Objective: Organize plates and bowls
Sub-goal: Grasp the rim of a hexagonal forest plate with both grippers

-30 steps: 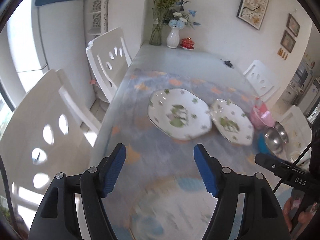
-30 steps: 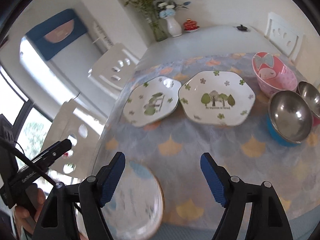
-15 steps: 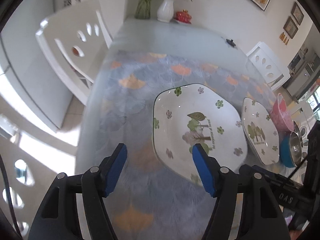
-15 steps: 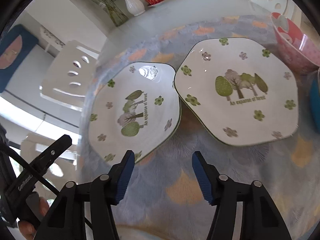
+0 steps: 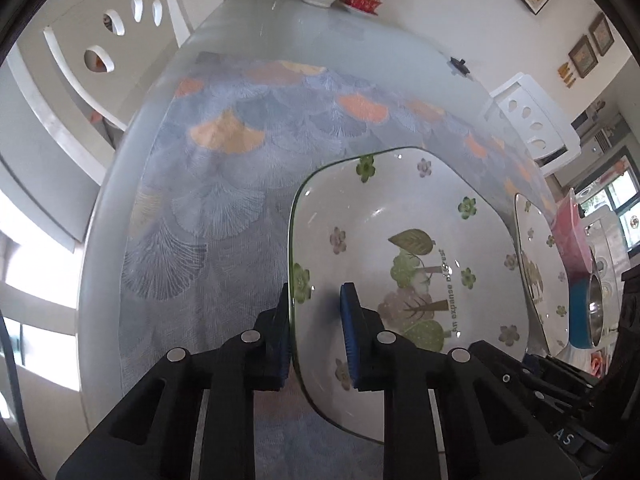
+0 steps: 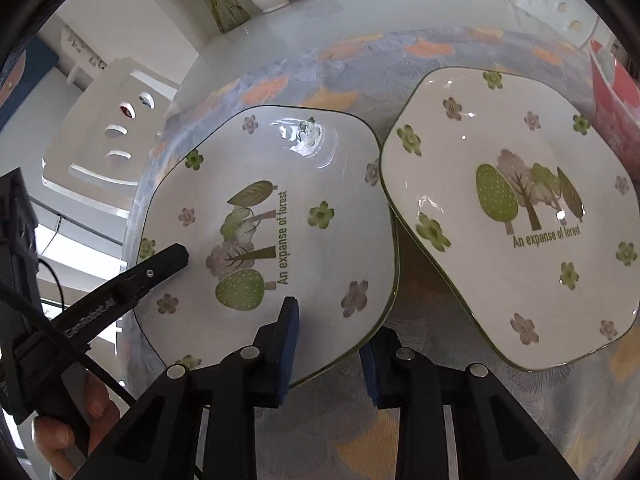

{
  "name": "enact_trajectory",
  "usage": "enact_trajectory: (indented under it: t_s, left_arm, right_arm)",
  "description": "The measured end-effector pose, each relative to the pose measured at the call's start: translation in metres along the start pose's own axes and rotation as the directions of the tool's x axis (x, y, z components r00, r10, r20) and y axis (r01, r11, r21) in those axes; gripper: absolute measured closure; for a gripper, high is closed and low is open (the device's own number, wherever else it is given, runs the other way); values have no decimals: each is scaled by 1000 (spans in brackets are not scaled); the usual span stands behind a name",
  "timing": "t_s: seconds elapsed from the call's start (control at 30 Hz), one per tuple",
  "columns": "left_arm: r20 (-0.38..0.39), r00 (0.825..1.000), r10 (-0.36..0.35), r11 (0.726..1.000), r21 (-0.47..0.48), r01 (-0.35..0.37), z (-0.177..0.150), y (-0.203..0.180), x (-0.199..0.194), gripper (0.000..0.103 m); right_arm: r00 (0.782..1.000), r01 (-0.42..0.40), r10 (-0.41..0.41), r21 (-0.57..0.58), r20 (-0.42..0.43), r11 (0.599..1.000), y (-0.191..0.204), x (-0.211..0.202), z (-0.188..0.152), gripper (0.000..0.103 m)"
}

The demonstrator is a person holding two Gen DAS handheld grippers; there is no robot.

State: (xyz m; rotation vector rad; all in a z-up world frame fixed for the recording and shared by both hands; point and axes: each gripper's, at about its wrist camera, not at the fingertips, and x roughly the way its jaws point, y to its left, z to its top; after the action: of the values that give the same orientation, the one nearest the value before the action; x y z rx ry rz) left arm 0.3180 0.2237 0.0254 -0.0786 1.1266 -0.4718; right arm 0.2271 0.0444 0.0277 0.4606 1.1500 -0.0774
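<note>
Tablecloth [image 5: 224, 216] bears two plates; only right view shows second plate [image 6: 516, 216] whole.

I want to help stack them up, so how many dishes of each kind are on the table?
White forest-print plates: 2
Pink bowl: 1
Shiny metal bowl with blue outside: 1
Total in view: 4

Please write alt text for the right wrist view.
The right claw grips the near rim of the left plate, while the left claw holds its left edge. A second plate lies beside it on the patterned tablecloth.
</note>
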Motion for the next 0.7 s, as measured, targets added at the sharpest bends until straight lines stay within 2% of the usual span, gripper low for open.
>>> enact_trajectory:
  t_s: [0.2,0.27,0.37,0.5,0.6,0.7]
  left_arm:
    - [19,1000,-9,1000,-25,9,-3,15,-8,88]
    - [24,1000,13,999,-31,-12,-6,23,-12,88]
    - [27,1000,1,998,-61,0,-8,36,-20,91]
    - [50,999,18,999,-45,-16,-4,36,-27,91]
    - [37,999,3,999,-40,-2,-1,34,-23,91]
    - [34,999,4,1000,-25,-3,-3,32,-18,91]
  right_arm:
    - [1000,-12,12,-115,-2,993,29,-4,-2,75]
    - [1000,-15,13,-129,-15,992,43,0,-5,75]
    - [996,-71,67,-97,-51,993,46,8,-8,75]
    - [993,-99,92,-97,-69,990,49,7,-10,74]
    - [983,-135,133,-5,-126,991,29,8,-9,72]
    - [991,-109,110,24,-81,994,9,-10,-12,69]
